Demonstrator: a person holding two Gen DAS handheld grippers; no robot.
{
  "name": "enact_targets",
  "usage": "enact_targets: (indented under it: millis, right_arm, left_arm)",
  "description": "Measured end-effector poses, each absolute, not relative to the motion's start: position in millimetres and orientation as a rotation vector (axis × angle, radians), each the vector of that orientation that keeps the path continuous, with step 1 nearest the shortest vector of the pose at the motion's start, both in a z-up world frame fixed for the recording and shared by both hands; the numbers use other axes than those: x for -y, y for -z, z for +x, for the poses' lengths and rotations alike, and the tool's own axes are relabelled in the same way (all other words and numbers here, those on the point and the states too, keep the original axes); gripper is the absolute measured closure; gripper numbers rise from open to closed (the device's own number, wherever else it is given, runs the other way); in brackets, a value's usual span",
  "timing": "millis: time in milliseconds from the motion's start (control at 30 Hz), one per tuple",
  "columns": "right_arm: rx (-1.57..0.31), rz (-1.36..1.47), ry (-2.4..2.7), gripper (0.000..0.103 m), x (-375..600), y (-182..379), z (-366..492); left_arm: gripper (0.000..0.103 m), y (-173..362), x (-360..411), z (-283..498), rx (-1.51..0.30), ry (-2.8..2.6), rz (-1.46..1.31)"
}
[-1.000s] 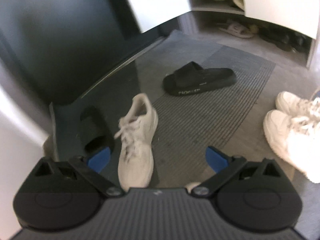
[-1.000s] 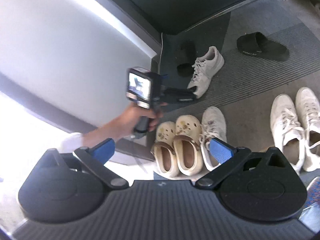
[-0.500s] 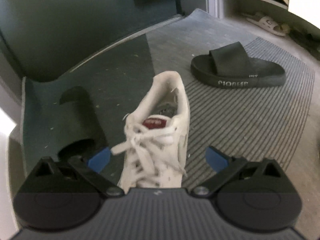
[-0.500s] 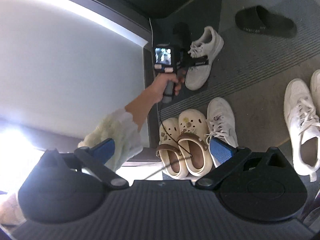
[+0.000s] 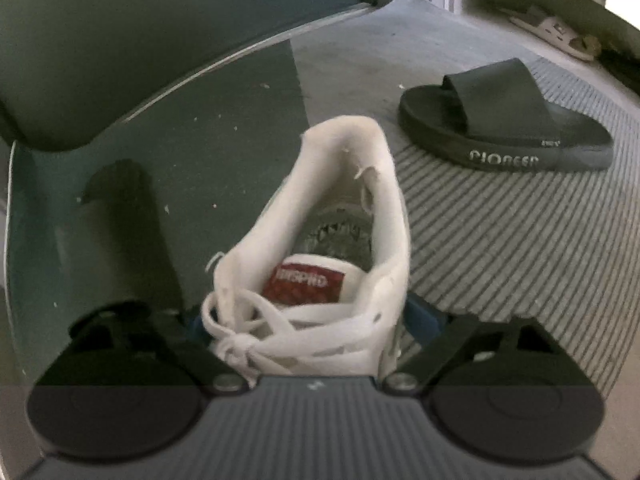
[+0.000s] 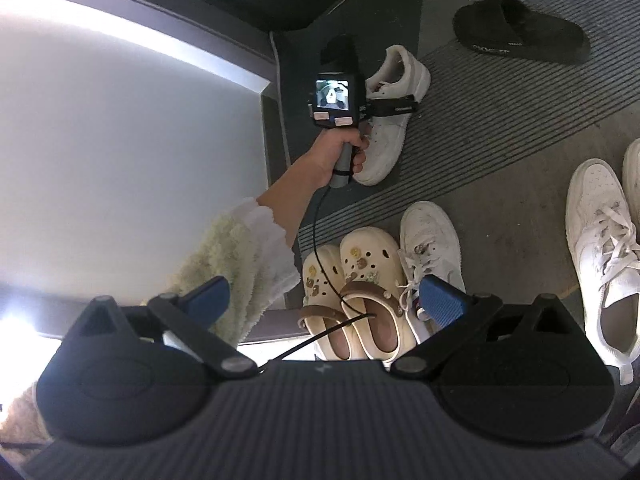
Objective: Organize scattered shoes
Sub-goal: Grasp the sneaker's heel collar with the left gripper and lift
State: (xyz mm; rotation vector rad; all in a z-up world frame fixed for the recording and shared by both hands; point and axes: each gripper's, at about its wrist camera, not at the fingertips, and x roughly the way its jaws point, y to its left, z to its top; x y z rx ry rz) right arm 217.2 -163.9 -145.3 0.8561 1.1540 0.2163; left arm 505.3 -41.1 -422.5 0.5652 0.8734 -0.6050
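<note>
Left wrist view, left to right. At the left of the frame a black slide (image 5: pixel 120 216) lies on the dark smooth floor (image 5: pixel 224 128). At centre, the white sneaker (image 5: pixel 320 264) stands with its heel toward the top of the frame, its laces and red tongue label near the bottom. The left tool (image 5: pixel 316 330) has its two blue pads pressed against the sneaker's sides at the laced part; it is closed on the shoe. Whether the sole is off the floor cannot be told. At the upper right a second black slide (image 5: pixel 504 120) rests on the ribbed grey mat (image 5: pixel 500 248).

Right wrist view, left to right. At lower left a fuzzy pale sleeve (image 6: pixel 240 256) leads to the left hand (image 6: pixel 336 152), which grips the handle of the left tool at upper centre, over the same white sneaker at the mat's edge. At bottom centre a pair of cream clogs (image 6: pixel 356 292) stands side by side, with another white sneaker (image 6: pixel 430 240) just beside them on the right. The right tool (image 6: pixel 324 300) hangs above these with its blue pads wide apart and nothing between them. At the right edge a further white sneaker (image 6: pixel 604 248) lies on the floor, with part of another beside it.
</note>
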Motion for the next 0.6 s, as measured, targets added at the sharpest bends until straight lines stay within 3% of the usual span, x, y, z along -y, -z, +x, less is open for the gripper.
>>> enact_targets:
  millis: [400, 600]
  right_arm:
    - [-1.114, 0.839, -0.241, 0.0, 157, 133, 215]
    - [-1.093, 0.837, -0.256, 0.0, 156, 126, 205]
  left_arm:
    - [0.026, 393, 68, 458, -0.781, 0.777, 0.611]
    - [0.026, 396, 119, 388, -0.677, 1.035, 0.82]
